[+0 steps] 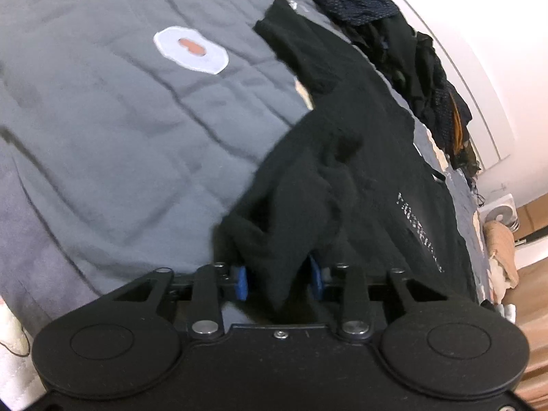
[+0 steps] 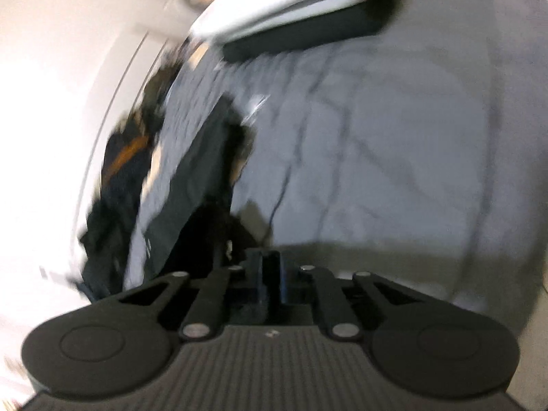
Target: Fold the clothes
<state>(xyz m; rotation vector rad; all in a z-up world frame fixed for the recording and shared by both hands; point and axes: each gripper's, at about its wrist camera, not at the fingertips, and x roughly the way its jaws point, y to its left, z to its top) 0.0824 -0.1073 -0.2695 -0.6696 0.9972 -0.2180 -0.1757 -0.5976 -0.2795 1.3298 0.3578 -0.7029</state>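
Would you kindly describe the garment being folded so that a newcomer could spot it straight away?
Start from the grey quilted bedspread with its pale oval patch. The black garment lies spread across it, one bunched end between the left gripper jaws. Unlike the crumpled dark clothes pile along the wall, it carries small white lettering.

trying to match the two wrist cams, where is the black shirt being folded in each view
Left wrist: the black shirt runs from top centre down the right of centre, its near bunch between the left gripper pads.
Right wrist: blurred, it is the dark strip left of centre, beyond the nearly shut right gripper.
Shared landmark: the grey quilt beneath it.
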